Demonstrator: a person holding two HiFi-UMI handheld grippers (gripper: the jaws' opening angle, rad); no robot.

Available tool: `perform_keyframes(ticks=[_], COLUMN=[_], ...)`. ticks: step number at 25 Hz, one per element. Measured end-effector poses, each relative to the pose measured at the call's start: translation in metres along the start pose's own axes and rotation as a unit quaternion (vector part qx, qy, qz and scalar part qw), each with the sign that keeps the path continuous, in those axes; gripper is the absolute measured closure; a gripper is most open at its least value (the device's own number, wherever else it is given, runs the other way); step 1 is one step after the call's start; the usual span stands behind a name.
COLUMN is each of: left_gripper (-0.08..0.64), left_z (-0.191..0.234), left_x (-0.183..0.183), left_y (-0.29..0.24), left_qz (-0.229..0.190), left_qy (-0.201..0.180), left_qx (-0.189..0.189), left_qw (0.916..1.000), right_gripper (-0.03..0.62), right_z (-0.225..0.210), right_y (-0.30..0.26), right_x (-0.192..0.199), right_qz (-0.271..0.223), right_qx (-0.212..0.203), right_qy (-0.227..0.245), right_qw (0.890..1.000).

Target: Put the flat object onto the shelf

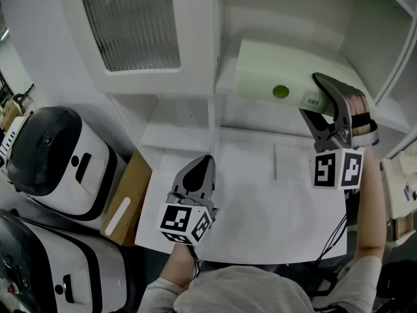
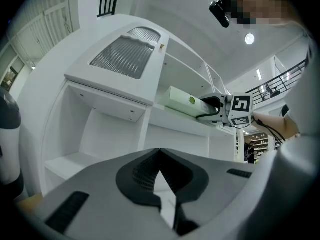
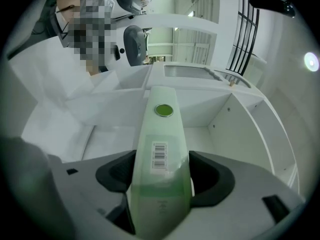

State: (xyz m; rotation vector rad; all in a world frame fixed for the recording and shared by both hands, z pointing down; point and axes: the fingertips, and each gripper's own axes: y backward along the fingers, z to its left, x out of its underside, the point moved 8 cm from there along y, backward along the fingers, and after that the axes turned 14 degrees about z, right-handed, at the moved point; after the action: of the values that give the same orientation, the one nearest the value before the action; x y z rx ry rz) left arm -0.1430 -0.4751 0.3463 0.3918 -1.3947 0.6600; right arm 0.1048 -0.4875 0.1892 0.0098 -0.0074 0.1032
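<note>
Pale green, the flat box [image 1: 277, 77] lies lengthwise in the upper bay of the white shelf [image 1: 225, 83] in the head view. The right gripper [image 1: 311, 96] has its jaws closed on the near end, by the barcode. We judge that this end grip lets the far end go in first and keeps our hand outside the bay. The left gripper [image 1: 205, 162] hangs low over the white table [image 1: 260, 207], apart from the box and with no part in the hold. Two black-and-white cookers [image 1: 55, 155] and a brown carton [image 1: 127, 197] stand to the left, well clear of the shelf. In the left gripper view its jaws meet tip to tip with nothing between them. Beyond them the box sits level along the shelf board, the right gripper at its end. We cannot tell whether it rests on the board or hangs just over it. In the right gripper view the box runs straight out from between the jaws, which press on both its sides, its green dot toward the back of the bay. The boards look smooth and bare, so the box should slide easily. The room is white, with ceiling lamps and a dark railing.
</note>
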Motion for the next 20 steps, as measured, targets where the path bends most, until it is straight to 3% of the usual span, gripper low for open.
perform_keyframes(ticks=[10,15,17,20], left_gripper=[0.546,0.546,0.546,0.546], left_z=[-0.004,-0.009,-0.012,-0.016], left_x=[0.003,0.001,0.000,-0.002], left_y=[0.007,0.007,0.006,0.003], left_qz=[0.003,0.003,0.005,0.008], left_qy=[0.000,-0.006,-0.009,-0.014], left_qx=[0.000,0.011,0.019,0.033], left_qw=[1.0000,0.9999,0.9998,0.9993], right_gripper=[0.275,0.278,0.352,0.521], right_z=[0.000,-0.003,-0.006,-0.007], right_y=[0.022,0.045,0.054,0.066], right_x=[-0.002,-0.003,-0.003,0.003], right_qz=[-0.017,-0.037,-0.040,-0.031], right_qx=[0.009,0.000,-0.001,0.005], right_qy=[-0.023,-0.093,-0.128,-0.181], right_qw=[1.000,0.995,0.991,0.983])
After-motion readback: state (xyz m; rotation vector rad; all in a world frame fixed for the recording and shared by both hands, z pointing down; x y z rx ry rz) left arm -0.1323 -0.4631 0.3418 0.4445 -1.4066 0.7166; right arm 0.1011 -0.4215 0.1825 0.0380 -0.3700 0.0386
